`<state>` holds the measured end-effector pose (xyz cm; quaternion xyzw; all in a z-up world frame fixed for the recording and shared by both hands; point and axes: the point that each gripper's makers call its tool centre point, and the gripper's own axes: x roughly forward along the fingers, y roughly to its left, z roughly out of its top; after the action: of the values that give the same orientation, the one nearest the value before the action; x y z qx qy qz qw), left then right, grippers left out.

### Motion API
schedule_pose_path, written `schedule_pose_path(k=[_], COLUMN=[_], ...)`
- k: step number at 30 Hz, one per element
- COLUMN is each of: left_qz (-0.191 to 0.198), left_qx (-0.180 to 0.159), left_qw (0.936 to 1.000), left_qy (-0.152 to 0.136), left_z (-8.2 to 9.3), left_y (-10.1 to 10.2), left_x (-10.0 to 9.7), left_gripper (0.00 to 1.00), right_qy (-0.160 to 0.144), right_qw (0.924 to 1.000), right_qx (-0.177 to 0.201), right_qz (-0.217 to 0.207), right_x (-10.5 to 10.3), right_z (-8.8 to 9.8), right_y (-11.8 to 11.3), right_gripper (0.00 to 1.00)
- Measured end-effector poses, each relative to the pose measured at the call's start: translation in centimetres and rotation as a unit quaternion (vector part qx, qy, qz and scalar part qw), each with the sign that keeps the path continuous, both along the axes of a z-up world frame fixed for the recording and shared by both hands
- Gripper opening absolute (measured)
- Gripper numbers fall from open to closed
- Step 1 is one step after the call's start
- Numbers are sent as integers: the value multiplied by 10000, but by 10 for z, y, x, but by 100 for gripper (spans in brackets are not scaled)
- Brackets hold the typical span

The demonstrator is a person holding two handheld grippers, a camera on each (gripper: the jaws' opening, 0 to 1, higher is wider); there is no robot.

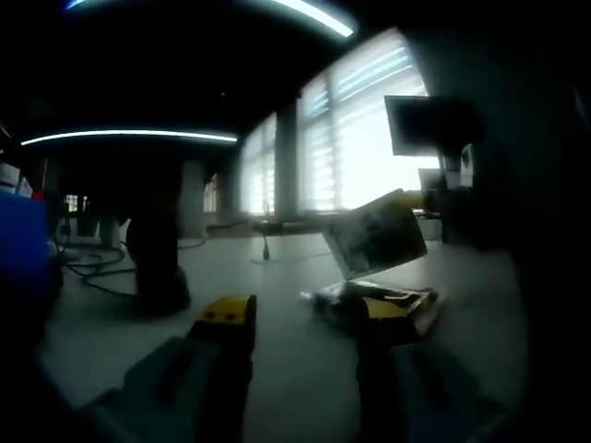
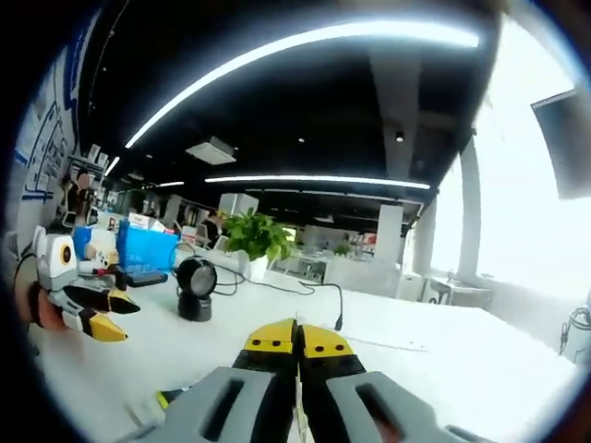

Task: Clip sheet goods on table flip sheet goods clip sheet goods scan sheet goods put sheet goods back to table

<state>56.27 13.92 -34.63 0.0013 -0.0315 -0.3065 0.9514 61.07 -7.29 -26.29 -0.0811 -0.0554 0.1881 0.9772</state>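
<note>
Your right gripper [image 2: 297, 343] is clenched on a dark sheet pack [image 1: 377, 235], lifted above the table [image 1: 277, 277]. Your left gripper [image 1: 300, 318] hangs released near more packs [image 1: 379, 305] lying there.

- One sheet package [image 1: 377, 235] was held up in the air, in the left gripper view.
- One pile of sheet packages [image 1: 380, 305] lay on the table [image 1: 295, 268]; the number in it could not be told.
- Two grippers were in use: the left gripper [image 1: 300, 323] and the right gripper [image 2: 297, 343].
- One black round scanner [image 2: 195, 288] stood on the table, left of centre in the right gripper view.
- One blue basket [image 2: 146, 250] stood at the far left.
- One potted plant [image 2: 258, 237] stood far behind the scanner.
- One monitor [image 1: 423, 123] was at the window side.
</note>
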Motion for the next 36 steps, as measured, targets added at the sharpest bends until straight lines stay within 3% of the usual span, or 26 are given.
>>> schedule_pose_path(k=[4, 19, 27, 31, 36], left_qz=[-2, -4, -13, -13, -10], left_qx=[-2, -5, -10, -12, -10], left_qw=[10000, 10000, 10000, 10000, 10000], left_qy=[-15, -23, -28, -35, -29], left_z=[1, 1, 1, 2, 1], left_y=[0, 0, 0, 0, 0], left_x=[0, 0, 0, 0, 0], left_gripper=[36, 36, 36, 36, 36], right_qy=[-49, -171, -169, -62, 120], right_qw=[9999, 9952, 9911, 9869, 9728], right_qx=[16, 879, 1192, 1450, 2121], right_qz=[-86, -384, -567, -708, -922], right_x=[1, -2, -3, -2, -3], right_z=[8, 28, 27, 18, 6], right_y=[-3, -32, -53, -65, -87], right_gripper=[0, 0, 0, 0, 0])
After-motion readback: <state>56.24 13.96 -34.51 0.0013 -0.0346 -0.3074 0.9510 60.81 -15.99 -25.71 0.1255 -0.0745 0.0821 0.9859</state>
